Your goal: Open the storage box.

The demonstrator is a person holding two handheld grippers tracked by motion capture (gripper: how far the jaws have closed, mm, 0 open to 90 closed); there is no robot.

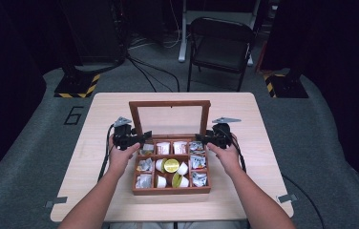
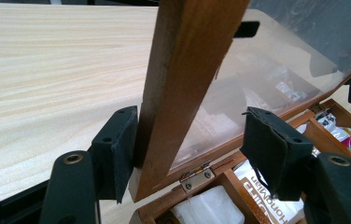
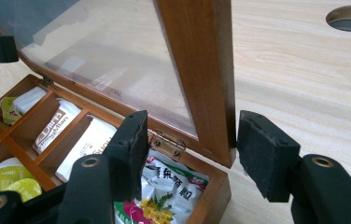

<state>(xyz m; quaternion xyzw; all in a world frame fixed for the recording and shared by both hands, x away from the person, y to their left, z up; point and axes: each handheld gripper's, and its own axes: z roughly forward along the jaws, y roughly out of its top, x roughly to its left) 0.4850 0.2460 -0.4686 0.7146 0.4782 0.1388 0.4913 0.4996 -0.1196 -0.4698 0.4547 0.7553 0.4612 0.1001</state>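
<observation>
From above, your left gripper (image 1: pixel 145 136) and right gripper (image 1: pixel 201 138) flank the raised lid (image 1: pixel 170 103); close up, both straddle its side rails loosely, gripping nothing.

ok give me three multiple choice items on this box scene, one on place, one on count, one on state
1. Where does the box sit?
A. on the table
B. on the chair
C. on the floor

2. How many hinges join the lid to the box?
A. one
B. two
C. four

3. How does the lid stand?
A. shut flat
B. raised upright
C. lying loose on the table

Answers:
1. A, the high view shows the box on the light wooden table between the left gripper and the right gripper.
2. B, each gripper view shows one metal hinge, the left hinge and the right hinge, at the lid's two lower corners.
3. B, the lid's frame rises from the back edge and the compartments lie open to view.
</observation>
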